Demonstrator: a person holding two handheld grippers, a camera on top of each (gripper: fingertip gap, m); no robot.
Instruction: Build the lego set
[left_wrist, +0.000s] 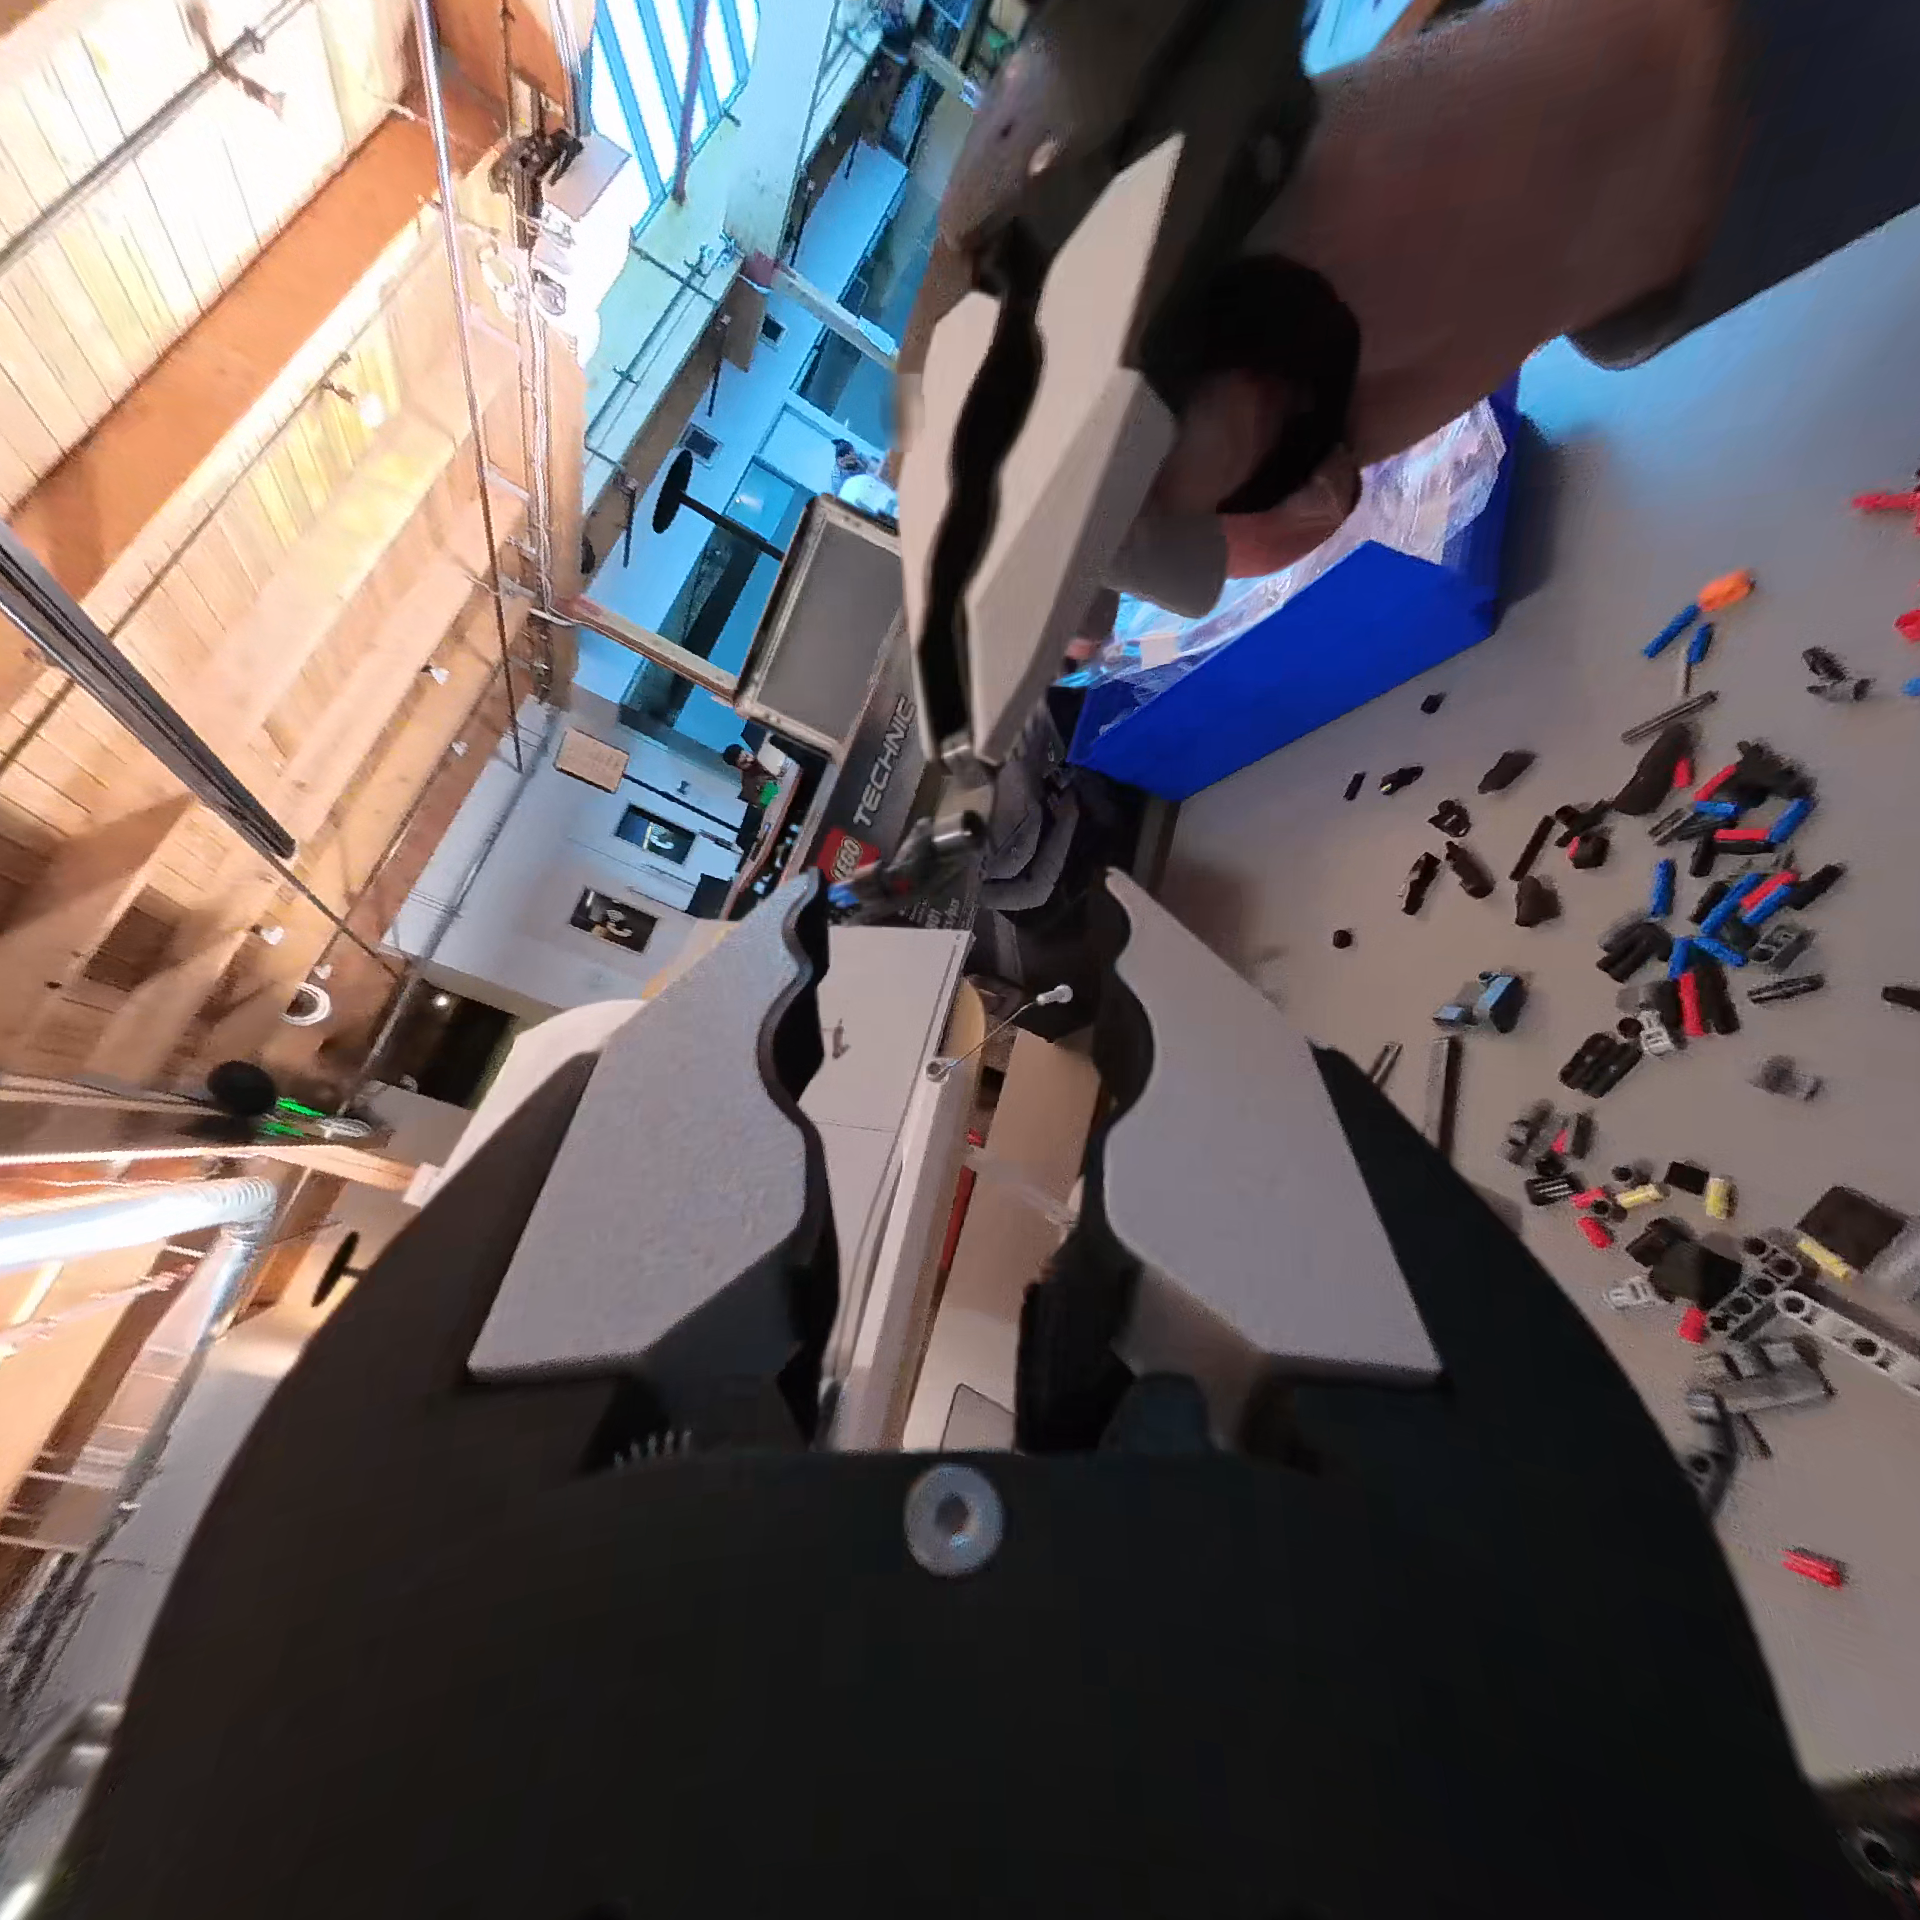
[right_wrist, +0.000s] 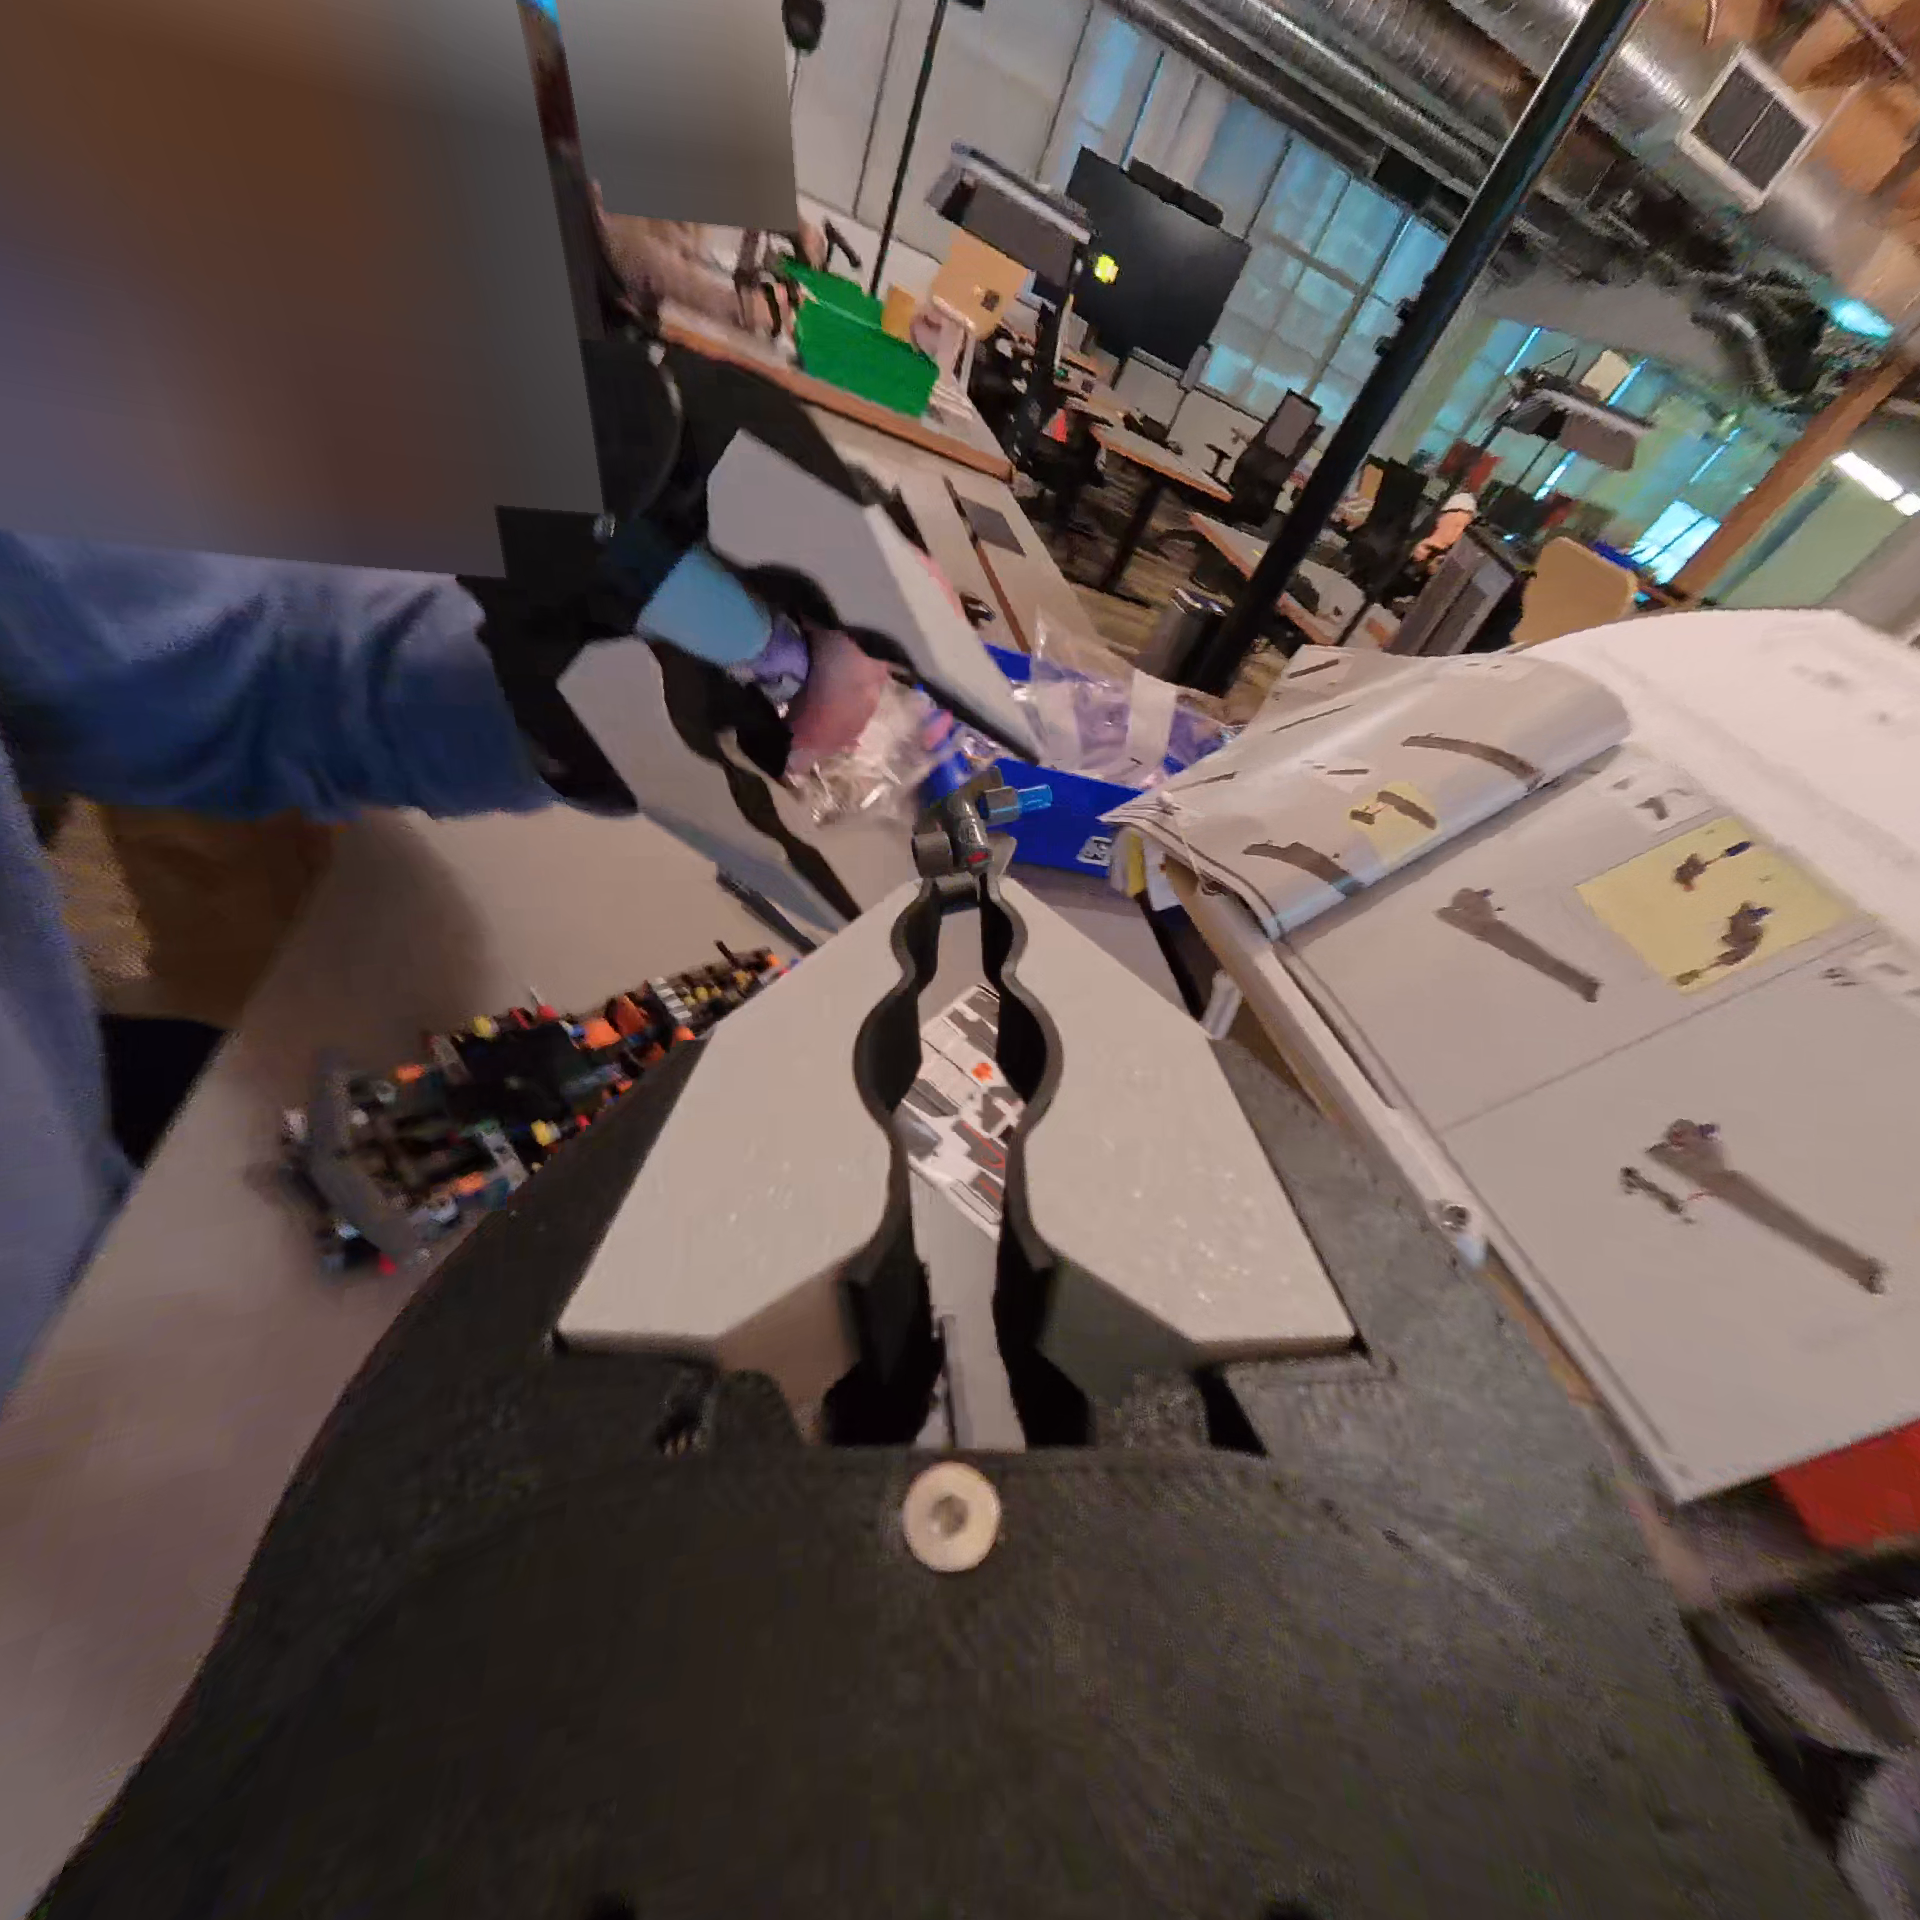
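The right gripper (right_wrist: 951, 883) pinches a small dark lego piece (right_wrist: 961, 831) at its fingertips, held above the bench (right_wrist: 582, 925). The left gripper (left_wrist: 966, 914) gapes wide, holding nothing; loose lego pieces (left_wrist: 1704, 935) lie scattered on the bench beside a blue bin (left_wrist: 1299, 665)

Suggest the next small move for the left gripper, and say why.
Probably bring the left gripper toward the small piece pinched at the right gripper's tips. The left is open and empty, raised off the table, so it seems free to steady that piece.
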